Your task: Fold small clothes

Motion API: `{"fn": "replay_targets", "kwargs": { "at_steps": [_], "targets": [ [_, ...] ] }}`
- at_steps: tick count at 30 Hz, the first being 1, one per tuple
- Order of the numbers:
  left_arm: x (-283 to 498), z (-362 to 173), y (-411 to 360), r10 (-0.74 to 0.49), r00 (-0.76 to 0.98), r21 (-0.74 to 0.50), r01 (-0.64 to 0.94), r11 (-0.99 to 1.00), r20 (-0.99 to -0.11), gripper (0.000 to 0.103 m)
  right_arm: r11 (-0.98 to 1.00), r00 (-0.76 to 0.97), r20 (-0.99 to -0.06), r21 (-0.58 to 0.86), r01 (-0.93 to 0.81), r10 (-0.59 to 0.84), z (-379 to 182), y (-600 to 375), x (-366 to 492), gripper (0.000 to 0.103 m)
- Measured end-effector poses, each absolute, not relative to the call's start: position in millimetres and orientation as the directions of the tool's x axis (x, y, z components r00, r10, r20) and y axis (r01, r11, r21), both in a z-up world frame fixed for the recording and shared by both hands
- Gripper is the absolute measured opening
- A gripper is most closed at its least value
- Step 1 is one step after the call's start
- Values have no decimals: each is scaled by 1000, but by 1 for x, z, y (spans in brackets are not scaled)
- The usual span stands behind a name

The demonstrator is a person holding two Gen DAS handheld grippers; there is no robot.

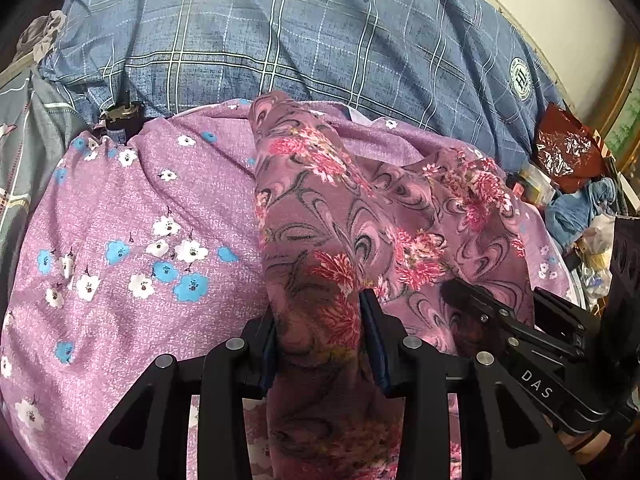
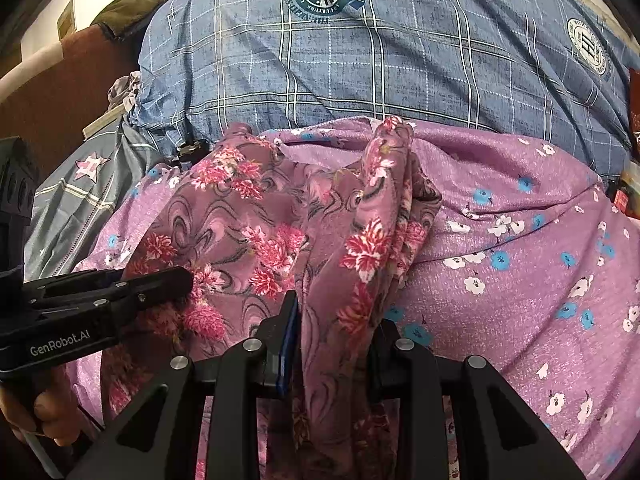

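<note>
A small mauve garment with pink flowers and dark swirls (image 1: 320, 208) lies bunched on a purple flowered sheet (image 1: 132, 208). My left gripper (image 1: 320, 320) is shut on a fold of it, which runs back between the fingers. My right gripper (image 2: 336, 328) is shut on another fold of the same garment (image 2: 248, 232). The right gripper shows at the right of the left wrist view (image 1: 512, 328). The left gripper shows at the left of the right wrist view (image 2: 120, 284). The cloth hangs slack between the two grips.
A blue plaid quilt (image 1: 304, 40) with round badges lies behind the purple sheet (image 2: 520, 240). A grey-green cloth (image 2: 80, 200) lies at the left. A dark small object (image 1: 120, 116) sits at the sheet's far edge. Bags and clutter (image 1: 568, 152) crowd the right.
</note>
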State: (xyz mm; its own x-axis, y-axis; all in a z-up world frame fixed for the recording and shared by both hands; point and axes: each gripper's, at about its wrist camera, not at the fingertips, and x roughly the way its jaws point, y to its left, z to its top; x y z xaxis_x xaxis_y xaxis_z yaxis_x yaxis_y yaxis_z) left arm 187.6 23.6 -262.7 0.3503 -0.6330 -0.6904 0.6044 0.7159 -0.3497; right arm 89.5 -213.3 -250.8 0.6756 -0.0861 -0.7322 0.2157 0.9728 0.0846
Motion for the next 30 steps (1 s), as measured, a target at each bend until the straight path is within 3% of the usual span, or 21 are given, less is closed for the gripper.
{"fn": "replay_targets", "kwargs": {
  "at_steps": [15,21,26,30],
  "targets": [
    [190,-270,15,-599,359,-329,583,743,-716,36,971,660,-746,88,222,-84,-262,-219,96,28],
    [182,-257,16,-636,380,-345,599,722,-671,36,968,693,-719,137,209,-48,-253,-226,90,28],
    [179,-240,15,-712,367,-417,616,668,-599,36,957,770,-629,149,249,-102,-224,-243,71,28],
    [184,-245,-5,-684,368,-389,613,688,-630,36,946,746,-655,149,288,-124,-232,-257,74,28]
  ]
}}
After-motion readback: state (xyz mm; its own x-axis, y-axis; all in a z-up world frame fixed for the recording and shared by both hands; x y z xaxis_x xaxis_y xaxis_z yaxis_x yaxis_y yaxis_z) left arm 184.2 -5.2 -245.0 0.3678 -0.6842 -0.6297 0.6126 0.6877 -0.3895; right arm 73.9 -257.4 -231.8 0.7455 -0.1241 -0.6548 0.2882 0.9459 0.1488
